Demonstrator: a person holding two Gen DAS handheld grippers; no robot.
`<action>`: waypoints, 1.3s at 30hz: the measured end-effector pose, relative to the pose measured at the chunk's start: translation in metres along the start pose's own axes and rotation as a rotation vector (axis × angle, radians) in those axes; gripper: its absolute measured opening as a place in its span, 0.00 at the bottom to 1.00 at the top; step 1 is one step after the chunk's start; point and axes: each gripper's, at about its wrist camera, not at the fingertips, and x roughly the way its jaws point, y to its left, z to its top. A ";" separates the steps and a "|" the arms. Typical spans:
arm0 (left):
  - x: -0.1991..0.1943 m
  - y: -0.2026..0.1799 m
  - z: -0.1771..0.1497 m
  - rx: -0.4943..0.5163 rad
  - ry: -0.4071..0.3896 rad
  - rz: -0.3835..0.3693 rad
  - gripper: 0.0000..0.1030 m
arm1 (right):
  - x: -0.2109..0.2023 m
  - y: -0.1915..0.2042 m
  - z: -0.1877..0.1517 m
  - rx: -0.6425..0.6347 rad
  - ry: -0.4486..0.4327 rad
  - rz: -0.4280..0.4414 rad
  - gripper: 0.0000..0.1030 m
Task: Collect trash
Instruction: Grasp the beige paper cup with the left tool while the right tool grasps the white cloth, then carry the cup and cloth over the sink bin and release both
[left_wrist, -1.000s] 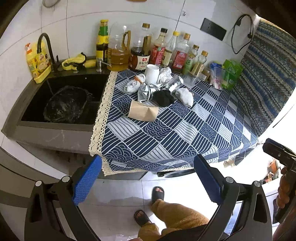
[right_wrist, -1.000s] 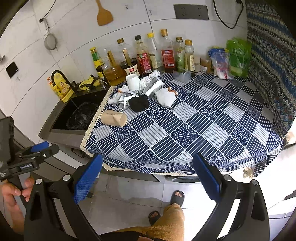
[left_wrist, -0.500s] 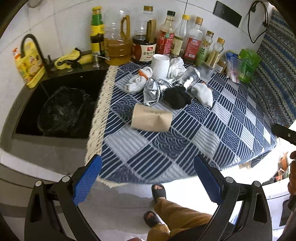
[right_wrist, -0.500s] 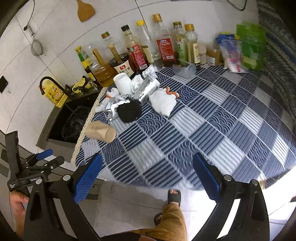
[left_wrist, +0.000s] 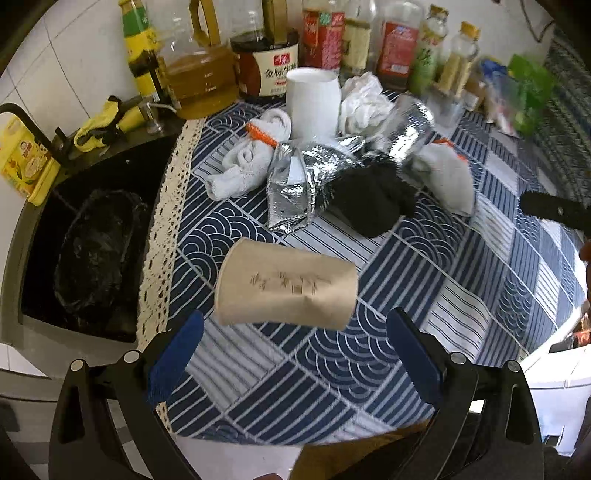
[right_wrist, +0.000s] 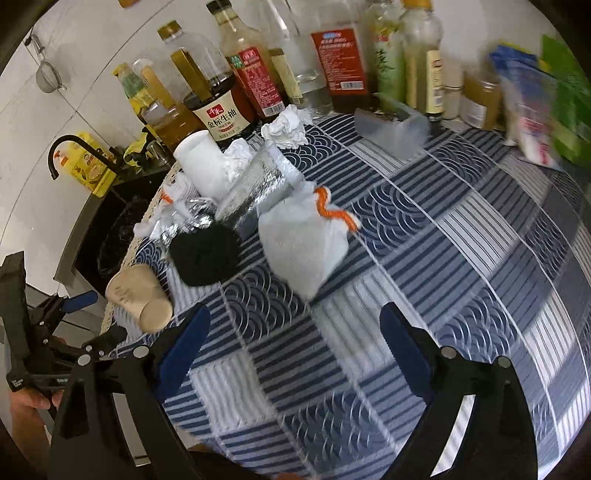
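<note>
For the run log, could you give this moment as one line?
left gripper: open, facing brown paper cup | right gripper: open, empty

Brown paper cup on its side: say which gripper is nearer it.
Left. The left gripper hangs open right in front of the brown paper cup; the right gripper faces the white sock, further right.

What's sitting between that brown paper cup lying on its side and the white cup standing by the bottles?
In the left wrist view, a crumpled silver foil bag lies between the brown paper cup and the white cup.
</note>
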 end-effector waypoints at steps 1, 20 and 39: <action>0.004 0.000 0.002 -0.001 0.006 0.004 0.94 | 0.007 -0.002 0.006 -0.007 0.010 0.004 0.90; 0.042 0.015 0.023 -0.134 0.082 0.047 0.84 | 0.081 -0.025 0.045 -0.047 0.136 0.071 0.31; 0.004 0.040 0.013 -0.264 -0.008 -0.015 0.84 | 0.005 0.003 0.023 -0.051 0.081 0.192 0.23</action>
